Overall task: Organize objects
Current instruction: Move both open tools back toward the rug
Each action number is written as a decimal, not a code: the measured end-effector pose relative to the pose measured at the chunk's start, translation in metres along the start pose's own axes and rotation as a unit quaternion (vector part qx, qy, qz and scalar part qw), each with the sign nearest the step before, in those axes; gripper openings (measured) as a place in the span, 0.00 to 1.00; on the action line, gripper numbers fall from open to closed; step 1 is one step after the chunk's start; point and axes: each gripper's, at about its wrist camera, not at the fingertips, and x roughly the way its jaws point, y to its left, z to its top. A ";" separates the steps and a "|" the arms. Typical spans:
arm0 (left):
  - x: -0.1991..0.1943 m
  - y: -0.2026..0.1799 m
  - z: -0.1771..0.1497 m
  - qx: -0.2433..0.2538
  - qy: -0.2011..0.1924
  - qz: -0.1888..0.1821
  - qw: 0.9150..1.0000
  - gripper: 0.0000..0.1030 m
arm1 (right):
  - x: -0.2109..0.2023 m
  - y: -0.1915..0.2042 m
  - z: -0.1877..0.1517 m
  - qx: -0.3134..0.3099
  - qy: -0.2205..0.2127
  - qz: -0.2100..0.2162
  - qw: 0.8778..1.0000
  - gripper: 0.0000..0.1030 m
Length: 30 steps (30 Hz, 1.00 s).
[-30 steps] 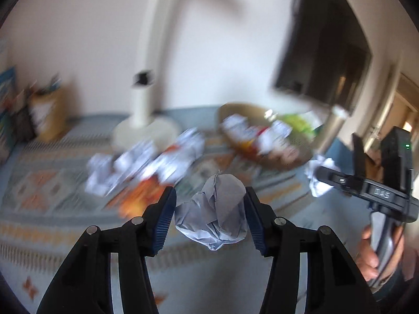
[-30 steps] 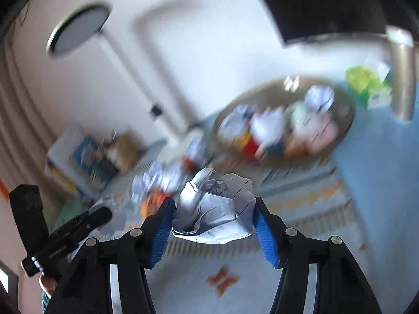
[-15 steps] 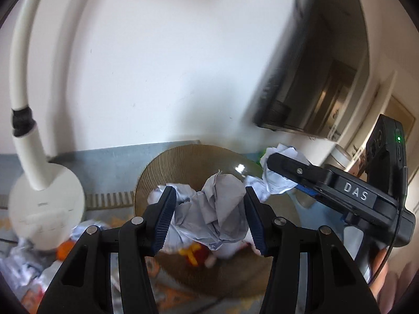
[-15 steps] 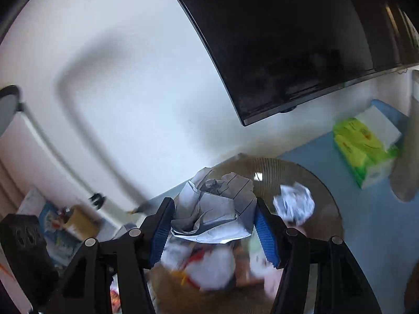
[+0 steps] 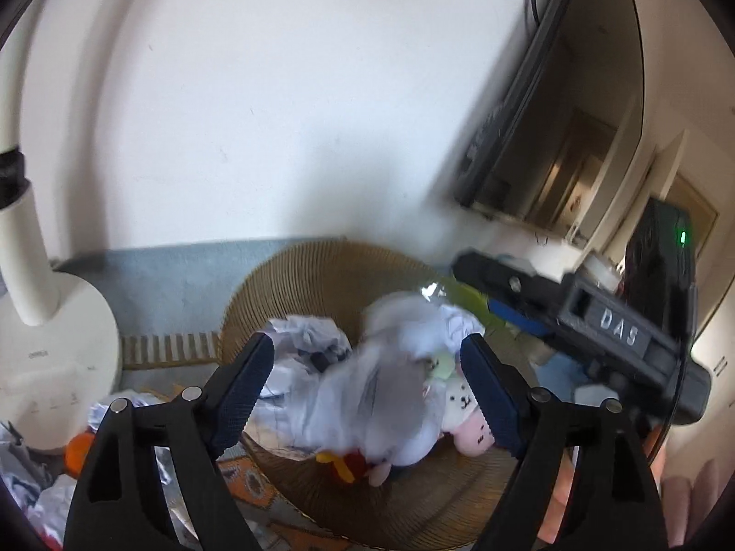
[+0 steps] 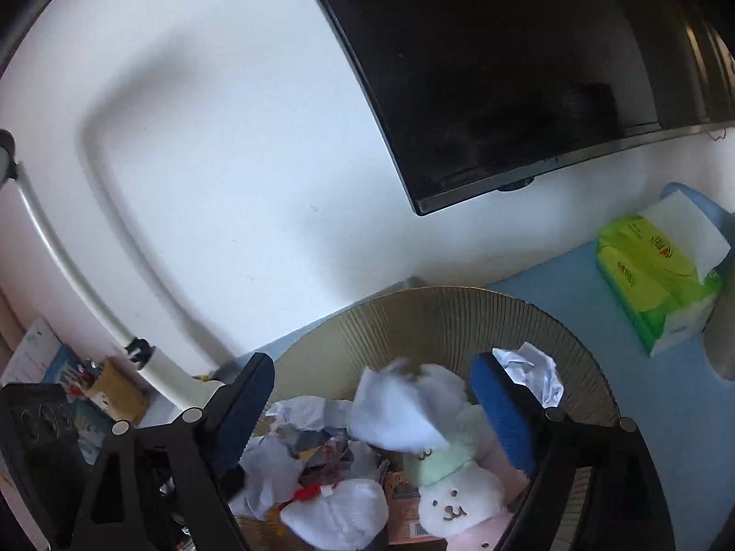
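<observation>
Both grippers hover over the round woven basket (image 6: pixel 468 317) by the white wall. The left gripper (image 5: pixel 367 390) has its jaws opening, and a blurred ball of crumpled paper (image 5: pixel 367 395) lies between them, clear of both blue pads, over the basket. The right gripper (image 6: pixel 370 406) is opening too, with another blurred paper ball (image 6: pixel 399 408) loose between its pads. The basket already holds more crumpled paper and 2 plush toys (a white one (image 6: pixel 452 503) shows a small face). A green tissue pack (image 6: pixel 652 275) sits on the blue surface just beside the basket.

Ribbed tan basket (image 6: pixel 441 317), green tissue pack (image 6: pixel 643 275)
</observation>
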 end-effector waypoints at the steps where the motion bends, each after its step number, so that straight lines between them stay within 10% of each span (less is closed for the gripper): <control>1: -0.003 0.002 0.002 -0.003 -0.002 -0.003 1.000 0.80 | -0.003 -0.001 0.000 0.003 -0.003 0.001 1.000 0.84; 10: -0.097 0.009 0.002 -0.039 -0.045 -0.013 0.998 0.80 | -0.061 0.028 -0.001 0.003 0.004 0.029 1.000 0.85; 17: -0.215 0.027 -0.064 -0.033 -0.070 0.112 0.991 0.99 | -0.130 0.062 -0.079 -0.054 0.013 0.026 0.998 1.00; 24: -0.250 0.092 -0.146 -0.052 -0.037 0.308 0.949 0.99 | -0.108 0.071 -0.186 -0.090 0.067 -0.016 0.994 1.00; 30: -0.242 0.114 -0.164 -0.074 -0.023 0.307 0.948 0.99 | -0.099 0.074 -0.199 -0.110 0.076 -0.043 0.990 1.00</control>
